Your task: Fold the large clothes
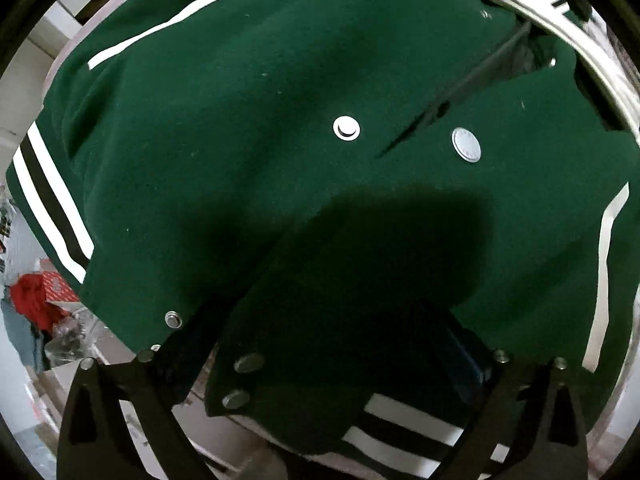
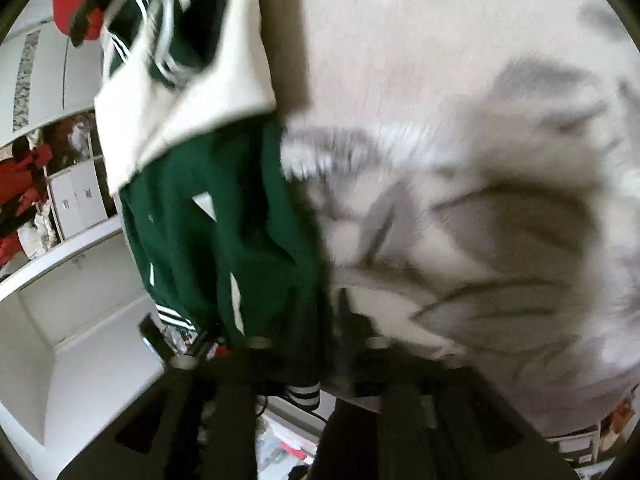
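A dark green varsity jacket (image 1: 248, 128) with white sleeve stripes, silver snap buttons and a striped hem fills the left wrist view, spread on a table. My left gripper (image 1: 320, 360) has its fingers spread wide, with the jacket's snap-button front corner lying between them; I cannot tell if it is pinched. In the blurred right wrist view the green jacket body (image 2: 208, 232) and a white sleeve (image 2: 168, 92) hang at the left. My right gripper (image 2: 316, 340) is shut on the jacket's dark hem edge, with the white sleeve fabric bunched at the right.
The round table's metal rim (image 1: 532, 12) curves at upper right. A red cloth and boxes (image 1: 36, 300) lie on the floor at left. White shelves and cupboards (image 2: 72, 264) stand left in the right wrist view, with red items (image 2: 20, 192) on them.
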